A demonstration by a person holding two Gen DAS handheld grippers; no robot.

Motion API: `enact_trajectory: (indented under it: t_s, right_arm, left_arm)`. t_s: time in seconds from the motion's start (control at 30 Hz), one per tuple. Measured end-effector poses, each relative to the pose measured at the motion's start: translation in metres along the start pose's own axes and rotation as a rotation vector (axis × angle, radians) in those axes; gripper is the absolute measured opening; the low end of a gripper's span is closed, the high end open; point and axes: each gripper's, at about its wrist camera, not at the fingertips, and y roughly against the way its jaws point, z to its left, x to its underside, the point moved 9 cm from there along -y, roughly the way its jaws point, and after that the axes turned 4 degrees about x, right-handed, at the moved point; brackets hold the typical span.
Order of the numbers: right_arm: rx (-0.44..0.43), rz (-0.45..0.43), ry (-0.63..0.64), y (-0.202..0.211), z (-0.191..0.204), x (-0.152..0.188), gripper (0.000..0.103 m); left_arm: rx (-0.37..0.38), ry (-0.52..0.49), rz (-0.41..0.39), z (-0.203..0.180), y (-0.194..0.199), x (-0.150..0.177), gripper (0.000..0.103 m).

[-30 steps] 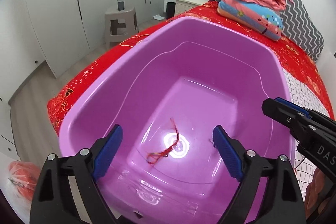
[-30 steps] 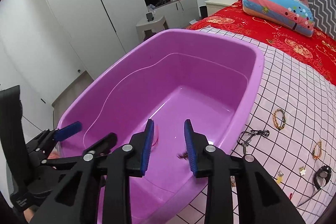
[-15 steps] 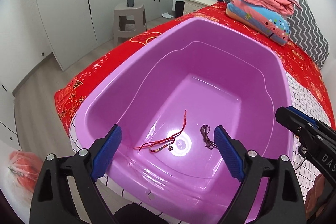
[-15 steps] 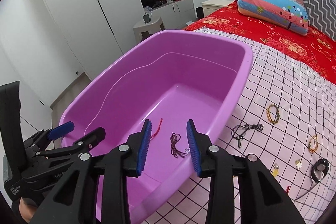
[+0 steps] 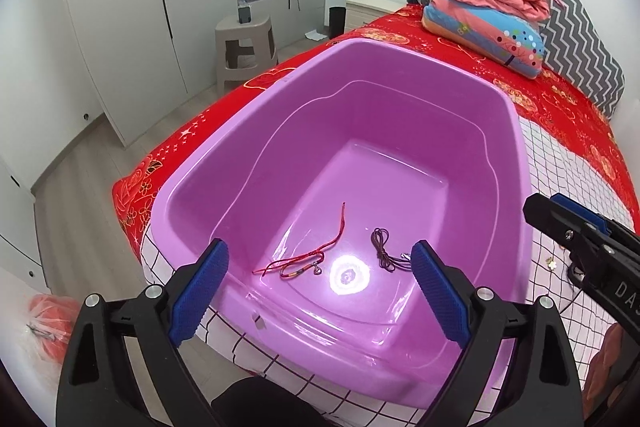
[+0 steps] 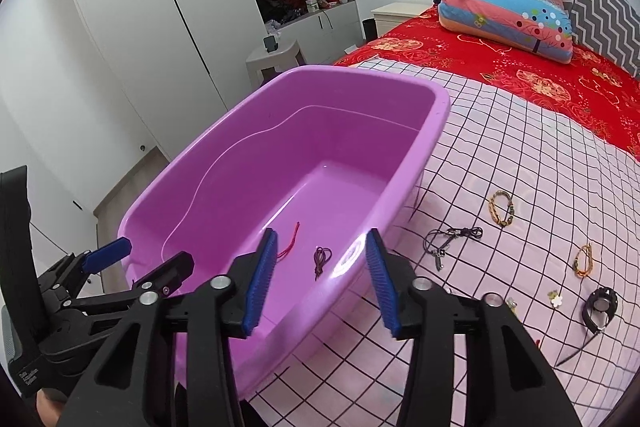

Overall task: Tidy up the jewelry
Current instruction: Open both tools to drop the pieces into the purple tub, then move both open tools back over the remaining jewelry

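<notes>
We judge the job as barely begun. Two pieces already lie on the floor of the purple tub (image 5: pixel 516 187): a red cord bracelet (image 5: pixel 320 255) near the lower centre of the left wrist view, and a dark cord necklace (image 5: pixel 382 247) just to its right, the two apart from each other. Both also show between the jaws in the right wrist view, low in the tub.

Our left gripper (image 5: pixel 318 285) hangs above the tub's near rim with its jaws spread wide and nothing between them. Our right gripper (image 6: pixel 320 281) sits over the tub's right-hand edge, jaws likewise parted and empty.

What is left lies on the checked cloth (image 6: pixel 520 147) spread over the bed, at the right of the right wrist view:
- a beaded bracelet (image 6: pixel 501 207) at mid right
- a black cord necklace with a pendant (image 6: pixel 450 241) below and left of it, closest to the tub
- an orange bracelet (image 6: pixel 583 259) near the right edge
- a small flower-shaped piece (image 6: pixel 554 297) and a black ring-like item (image 6: pixel 600 307) at lower right

So at least five pieces wait outside the tub against two inside. The black cord necklace looks the handiest next pick for our right gripper, though its loose loops may snag or trail.
</notes>
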Motion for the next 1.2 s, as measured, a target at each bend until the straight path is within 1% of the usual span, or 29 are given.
enact_trajectory:
  t_s: [0.1,0.3,0.47,0.53,0.63,0.87,1.0,1.2]
  right_arm:
    - [0.004,0.001,-0.002,0.005,-0.003,0.003,0.049]
    - [0.015,-0.008,-0.02,0.017,-0.011,0.01,0.056]
    - [0.032,-0.014,-0.032,0.028,-0.019,0.02,0.057]
    - [0.041,-0.024,-0.045,0.035,-0.026,0.026,0.06]
    - [0.048,-0.035,-0.071,0.044,-0.036,0.034,0.061]
    - [0.086,-0.049,-0.136,0.064,-0.068,0.069,0.063]
    - [0.115,-0.047,-0.156,0.074,-0.085,0.091,0.063]
    - [0.168,-0.067,-0.192,0.093,-0.115,0.121,0.063]
  left_arm:
    - [0.001,0.0,-0.002,-0.004,0.004,0.003,0.092]
    - [0.013,-0.01,-0.001,-0.016,0.013,0.007,0.093]
    - [0.024,-0.021,-0.005,-0.024,0.019,0.011,0.095]
    - [0.031,-0.025,-0.005,-0.028,0.021,0.012,0.095]
    - [0.042,-0.042,-0.004,-0.037,0.024,0.016,0.095]
    - [0.076,-0.102,-0.011,-0.067,0.033,0.029,0.096]
    - [0.105,-0.143,-0.009,-0.089,0.036,0.042,0.096]
    - [0.151,-0.2,-0.001,-0.124,0.04,0.063,0.096]
